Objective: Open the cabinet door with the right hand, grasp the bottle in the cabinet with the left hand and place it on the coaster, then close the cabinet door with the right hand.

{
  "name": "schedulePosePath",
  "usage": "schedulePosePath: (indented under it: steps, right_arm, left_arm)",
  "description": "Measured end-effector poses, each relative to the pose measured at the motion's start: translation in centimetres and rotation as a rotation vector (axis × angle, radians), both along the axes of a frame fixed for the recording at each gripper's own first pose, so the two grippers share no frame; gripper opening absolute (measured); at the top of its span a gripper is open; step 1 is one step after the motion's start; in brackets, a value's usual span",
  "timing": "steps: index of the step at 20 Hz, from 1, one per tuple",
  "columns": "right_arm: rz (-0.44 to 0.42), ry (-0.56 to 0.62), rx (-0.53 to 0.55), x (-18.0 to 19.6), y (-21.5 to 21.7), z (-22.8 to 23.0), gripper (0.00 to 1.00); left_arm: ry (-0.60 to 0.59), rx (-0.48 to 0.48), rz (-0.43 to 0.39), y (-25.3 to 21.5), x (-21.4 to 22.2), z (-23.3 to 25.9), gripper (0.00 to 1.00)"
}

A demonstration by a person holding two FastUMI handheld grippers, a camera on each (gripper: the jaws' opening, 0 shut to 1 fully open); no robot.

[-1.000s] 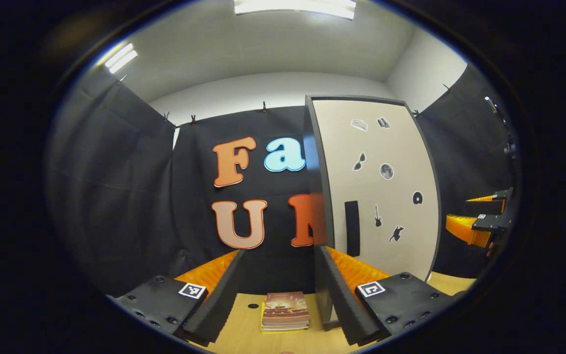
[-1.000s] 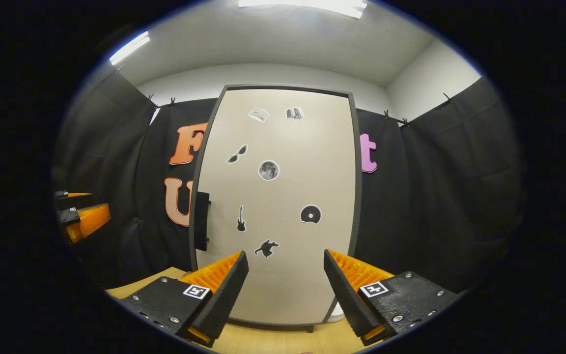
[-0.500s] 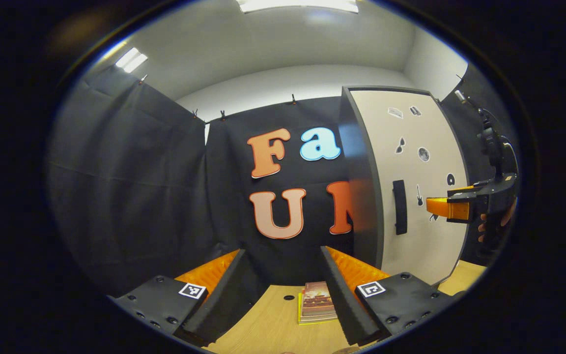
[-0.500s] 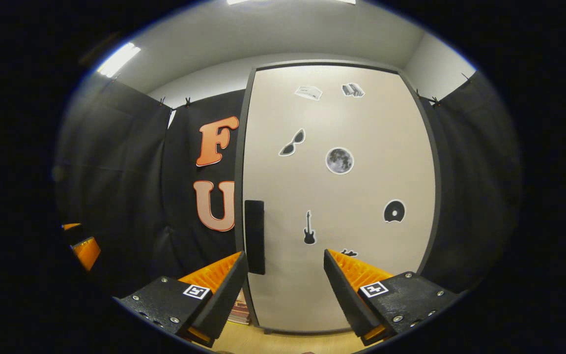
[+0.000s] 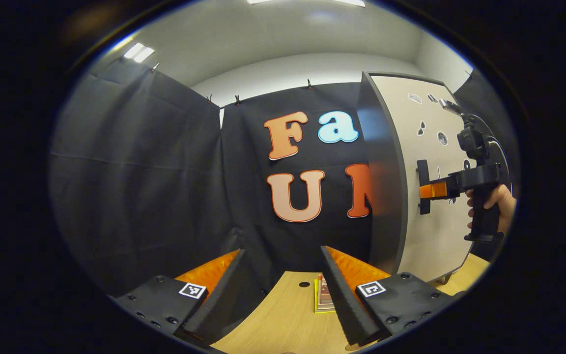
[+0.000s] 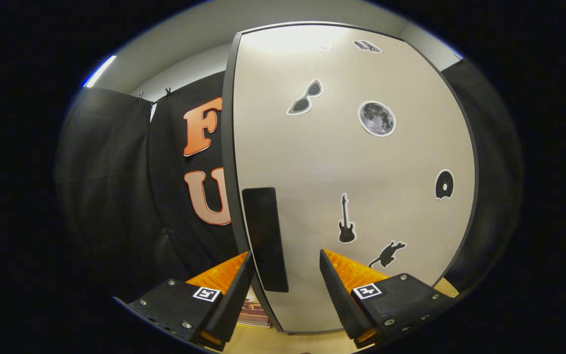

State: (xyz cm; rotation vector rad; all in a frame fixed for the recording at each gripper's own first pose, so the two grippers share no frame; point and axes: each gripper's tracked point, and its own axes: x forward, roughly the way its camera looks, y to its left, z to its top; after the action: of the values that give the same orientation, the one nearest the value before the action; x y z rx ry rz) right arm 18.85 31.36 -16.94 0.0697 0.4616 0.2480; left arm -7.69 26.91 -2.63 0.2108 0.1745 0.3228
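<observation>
The cabinet's pale door (image 6: 352,172), dotted with small stickers, stands closed and close in front of me. Its dark vertical handle (image 6: 266,238) runs along the door's left edge. My right gripper (image 6: 283,290) is open, and the handle's lower end sits between its two fingers without being squeezed. In the left gripper view the cabinet door (image 5: 435,147) is at the far right, and the right gripper (image 5: 428,191), held by a hand (image 5: 496,201), has its tips at the handle (image 5: 423,172). My left gripper (image 5: 280,295) hangs open over the table, holding nothing.
A wooden table (image 5: 273,319) lies below the left gripper, with a small stack of books (image 5: 323,297) beside the cabinet's dark side panel (image 5: 383,196). The books' edge (image 6: 256,312) is visible left of the door's bottom corner.
My right gripper has moved in toward the door until the handle sits between its fingers. The left gripper has swung leftward, so the cabinet has slid to the right of its view.
</observation>
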Motion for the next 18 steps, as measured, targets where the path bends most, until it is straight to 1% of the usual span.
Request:
schedulePosePath:
  steps: [1, 2, 4, 5, 7, 9, 10, 13, 14, 16, 18]
  right_arm:
    - [-0.009, 0.012, -0.003, 0.3, 0.2, -0.3, 0.77]
    - [-0.016, 0.020, -0.004, 0.6, 0.4, -0.6, 0.74]
    - [-0.032, 0.034, -0.011, 0.9, 0.9, -1.1, 0.65]
    - [-0.035, 0.042, -0.012, 0.8, 1.1, -1.1, 0.57]
    - [-0.045, 0.047, -0.018, 0.7, 1.5, -1.6, 0.46]
    - [-0.033, 0.012, -0.067, 0.7, 1.5, -1.6, 0.37]
    - [-0.021, 0.013, -0.074, 0.7, 1.4, -1.7, 0.35]
    - [0.012, 0.065, 0.021, 0.2, 1.4, -1.6, 0.28]
    - [0.024, 0.071, 0.035, 0.0, 1.4, -1.5, 0.26]
    - [0.043, 0.059, 0.030, -0.5, 1.3, -1.2, 0.26]
    - [0.067, 0.052, 0.052, -1.2, 1.1, -0.6, 0.26]
  left_arm:
    - [0.007, -0.001, 0.002, 0.1, -0.2, -0.3, 0.96]
    - [0.013, 0.000, 0.006, 0.2, -0.3, -0.4, 0.96]
    - [0.021, -0.001, 0.012, 0.4, -0.4, -0.6, 0.96]
    - [0.026, -0.004, 0.013, 0.5, -0.5, -0.8, 0.98]
    - [0.031, -0.005, 0.011, 0.6, -0.7, -1.0, 0.96]
    - [0.038, 0.015, 0.005, 0.6, -0.3, -1.2, 0.96]
    - [0.041, 0.028, 0.008, 0.7, 0.0, -1.1, 0.96]
    - [0.046, 0.023, -0.029, -0.6, 2.1, -1.1, 0.96]
    - [0.045, 0.021, -0.047, -1.2, 3.0, -1.1, 0.96]
    - [0.042, 0.038, -0.085, -2.4, 5.3, -1.1, 0.96]
    - [0.037, 0.043, -0.124, -4.1, 7.5, -1.2, 0.94]
